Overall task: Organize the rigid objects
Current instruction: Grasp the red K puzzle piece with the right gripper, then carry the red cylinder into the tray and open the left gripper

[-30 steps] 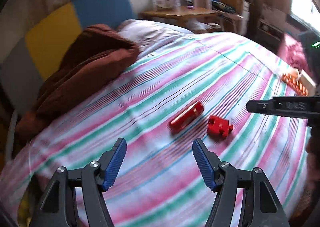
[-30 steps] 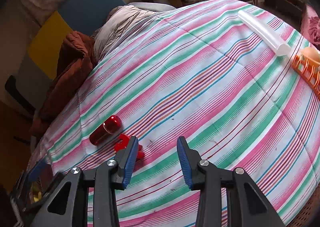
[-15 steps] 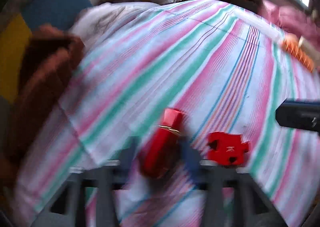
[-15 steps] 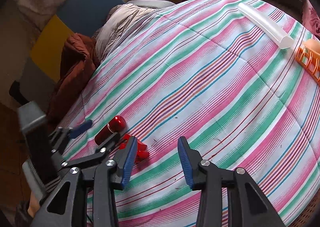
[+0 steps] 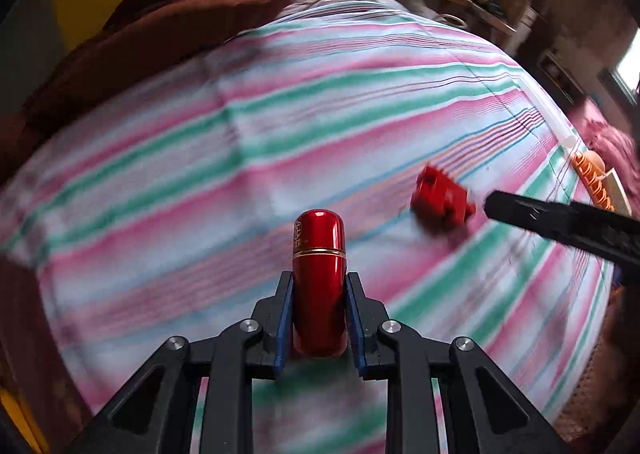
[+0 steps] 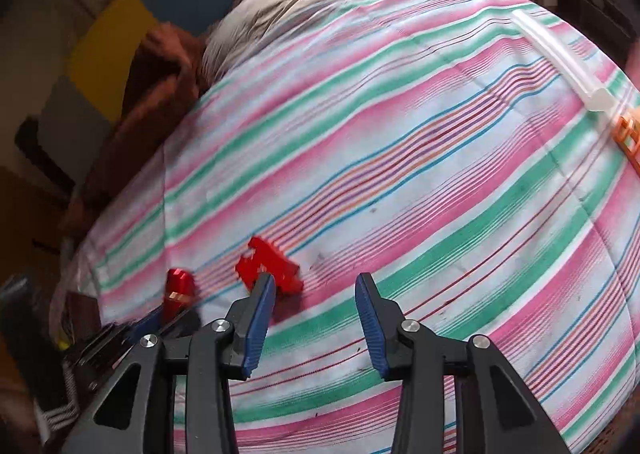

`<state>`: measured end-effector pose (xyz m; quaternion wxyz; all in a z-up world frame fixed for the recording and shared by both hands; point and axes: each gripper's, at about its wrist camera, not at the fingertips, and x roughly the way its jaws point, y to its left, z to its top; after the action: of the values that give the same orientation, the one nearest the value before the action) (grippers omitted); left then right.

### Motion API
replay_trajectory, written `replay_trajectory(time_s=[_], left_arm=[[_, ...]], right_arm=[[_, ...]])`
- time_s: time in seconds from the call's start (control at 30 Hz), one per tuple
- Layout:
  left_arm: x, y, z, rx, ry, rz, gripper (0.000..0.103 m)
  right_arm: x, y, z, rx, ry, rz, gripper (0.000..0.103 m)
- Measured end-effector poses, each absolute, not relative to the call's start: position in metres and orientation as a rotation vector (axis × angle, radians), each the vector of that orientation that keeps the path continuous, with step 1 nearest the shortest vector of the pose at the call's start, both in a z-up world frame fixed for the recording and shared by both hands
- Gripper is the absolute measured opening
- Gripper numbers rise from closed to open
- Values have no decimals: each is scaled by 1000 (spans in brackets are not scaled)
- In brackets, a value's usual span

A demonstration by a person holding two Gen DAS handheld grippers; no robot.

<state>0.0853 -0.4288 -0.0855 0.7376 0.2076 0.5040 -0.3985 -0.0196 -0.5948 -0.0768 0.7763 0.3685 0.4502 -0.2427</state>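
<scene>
The red capsule (shiny, with a thin gold band around the middle) sits clamped between the blue pads of the left gripper, rounded end pointing away from the camera, over the striped bedspread. Just to its right on the bedspread lies the red block, a flat notched plastic piece. The right gripper hovers right by the block with its jaws partly apart and nothing between them; its left pad overlaps the block's near edge in the right wrist view. Further out, a clear tube and an orange basket sit at the far right edge of the bed, and a brown blanket is bunched up at the head end.
</scene>
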Motion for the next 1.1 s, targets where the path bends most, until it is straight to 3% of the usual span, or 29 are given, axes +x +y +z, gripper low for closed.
replay_trajectory(time_s=[0.5,0.97,1.03,1.1], left_arm=[[3,-352,-68,394,1048,-931,24],[-24,-322,-79,406,1024,-964,24],[-24,-320,-78,398,1020,-968,24],[-23,-318,-80,388,1014,-971,24]], right_arm=[[-2,-571,-83,619,1008,-448,44],[61,-551,-86,237,1147,-384,44],[63,-545,-88,216,1160,-362,32],[58,-535,-88,213,1169,-337,32]])
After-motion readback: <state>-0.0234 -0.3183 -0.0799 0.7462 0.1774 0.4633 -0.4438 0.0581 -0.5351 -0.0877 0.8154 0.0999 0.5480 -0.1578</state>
